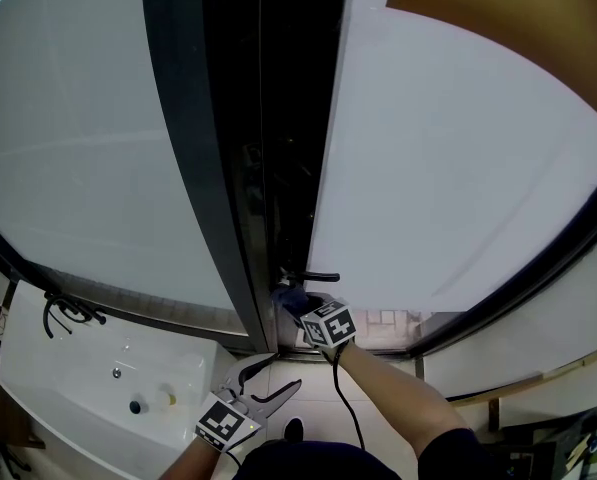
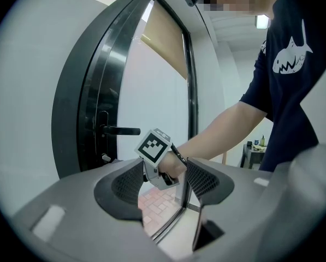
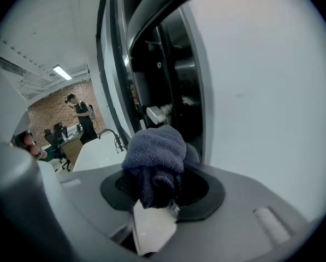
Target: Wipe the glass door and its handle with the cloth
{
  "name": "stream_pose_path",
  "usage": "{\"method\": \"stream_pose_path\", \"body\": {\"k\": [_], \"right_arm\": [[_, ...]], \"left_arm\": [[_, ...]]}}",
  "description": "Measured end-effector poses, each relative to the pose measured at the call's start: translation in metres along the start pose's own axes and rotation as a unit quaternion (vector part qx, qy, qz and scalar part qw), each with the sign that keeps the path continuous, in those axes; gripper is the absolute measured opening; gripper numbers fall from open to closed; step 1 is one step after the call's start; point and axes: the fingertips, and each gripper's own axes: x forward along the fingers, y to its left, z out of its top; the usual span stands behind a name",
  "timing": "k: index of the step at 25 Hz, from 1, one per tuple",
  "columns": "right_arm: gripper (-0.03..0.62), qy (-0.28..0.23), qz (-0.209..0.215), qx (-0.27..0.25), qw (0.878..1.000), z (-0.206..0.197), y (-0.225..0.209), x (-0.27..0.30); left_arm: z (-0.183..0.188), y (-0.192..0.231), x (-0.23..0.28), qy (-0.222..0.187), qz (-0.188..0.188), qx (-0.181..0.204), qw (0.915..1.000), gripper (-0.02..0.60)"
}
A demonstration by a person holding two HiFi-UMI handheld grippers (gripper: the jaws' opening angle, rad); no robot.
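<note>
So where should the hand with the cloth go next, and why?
Probably nudge the right gripper up toward the door handle until the cloth presses on it. The cloth sits clamped in the jaws just below the handle, seemingly not yet touching it.

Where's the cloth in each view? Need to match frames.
Head view: cloth low centre, at the right claw, under the door handle.
Left gripper view: not seen; the right claw's front is hidden.
Right gripper view: dead centre, clamped in the right claw.
Shared landmark: the black door edge.
</note>
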Motion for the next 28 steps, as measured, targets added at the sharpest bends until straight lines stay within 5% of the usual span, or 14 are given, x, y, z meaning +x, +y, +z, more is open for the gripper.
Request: {"method": "stream_pose_path", "body": {"k": [23,28], "right_arm": [[0.158,-0.078,-0.064,-0.004,0.995,0.044,-0.042,-0.041],[0.158,-0.045,-0.038,-0.029,0.998,0.024,-0.025,-0.036]], "left_arm": [[0.012,-0.001,0.006,-0.014,-0.003,-0.002,0.9999,0.247],[0.014,-0.001,0.006,-0.017,-0.001,0.005,0.9998,0.247]]}}
